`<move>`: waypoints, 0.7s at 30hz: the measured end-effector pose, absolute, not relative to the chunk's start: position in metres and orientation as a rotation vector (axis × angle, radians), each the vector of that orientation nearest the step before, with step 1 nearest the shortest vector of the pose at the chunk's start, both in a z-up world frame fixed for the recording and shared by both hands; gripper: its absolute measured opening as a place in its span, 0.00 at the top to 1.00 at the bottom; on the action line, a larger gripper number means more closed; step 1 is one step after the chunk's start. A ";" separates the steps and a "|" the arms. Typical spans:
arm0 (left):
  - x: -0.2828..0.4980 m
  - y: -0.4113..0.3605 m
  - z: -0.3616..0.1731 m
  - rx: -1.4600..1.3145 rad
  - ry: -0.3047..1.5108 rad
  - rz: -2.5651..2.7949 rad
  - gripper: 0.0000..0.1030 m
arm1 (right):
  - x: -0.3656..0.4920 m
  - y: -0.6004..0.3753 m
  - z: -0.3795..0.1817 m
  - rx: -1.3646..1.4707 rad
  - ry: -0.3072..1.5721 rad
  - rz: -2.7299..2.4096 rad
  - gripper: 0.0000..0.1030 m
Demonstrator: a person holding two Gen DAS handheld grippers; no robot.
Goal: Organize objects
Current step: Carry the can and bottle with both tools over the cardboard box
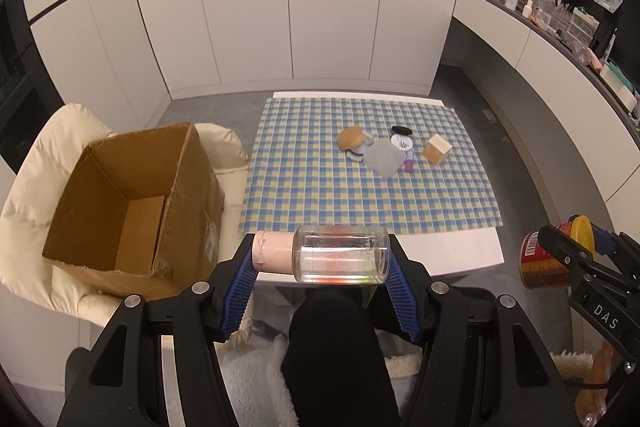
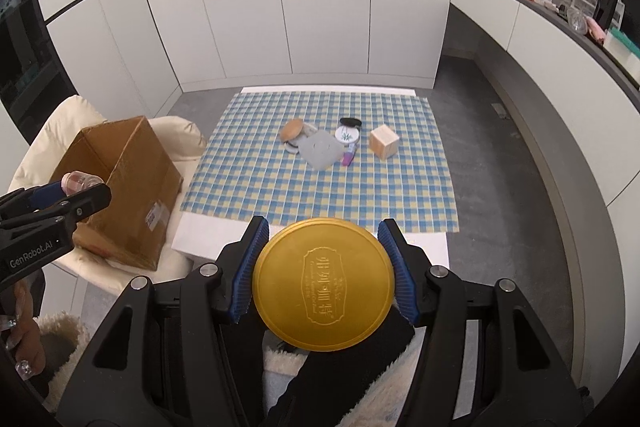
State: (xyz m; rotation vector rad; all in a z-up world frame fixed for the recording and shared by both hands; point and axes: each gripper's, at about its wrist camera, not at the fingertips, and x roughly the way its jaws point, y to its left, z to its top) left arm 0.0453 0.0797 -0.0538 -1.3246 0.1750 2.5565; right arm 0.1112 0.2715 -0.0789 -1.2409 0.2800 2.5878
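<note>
left gripper (image 1: 322,261): blue pads pinch a clear bottle (image 1: 340,259) end to end, pink cap (image 1: 272,253) against the left pad, base against the right pad; bottle lies sideways, off the table
right gripper (image 2: 322,277): pads clamp a can (image 2: 323,285) by its sides, gold lid faces the camera; in the left view its red wall (image 1: 540,263) shows
box (image 1: 132,199): open cardboard, standing on a cream chair (image 1: 32,179) left of the table, inside looks empty
table (image 2: 188,235): white, mostly covered by a blue and yellow check cloth (image 2: 320,183)
pile on cloth: brown round thing (image 2: 292,129), grey flat pad (image 2: 320,149), white round tin (image 2: 347,135), black item (image 2: 351,122), small purple tube (image 2: 347,158), all bunched mid cloth
wood cube (image 2: 384,142): just right of the pile, apart from it
shelf (image 2: 552,3): far right, cluttered with bottles and small stuff
person: dark trousers and fleece below both grippers
</note>
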 end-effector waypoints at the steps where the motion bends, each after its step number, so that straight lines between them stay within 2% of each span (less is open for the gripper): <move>1: 0.046 0.078 -0.055 -1.329 0.172 2.554 0.41 | 0.113 0.270 -0.080 -1.247 0.282 2.588 0.42; 21: 0.069 0.059 -0.068 -1.362 0.168 2.546 0.41 | 0.140 0.252 -0.093 -1.293 0.255 2.579 0.42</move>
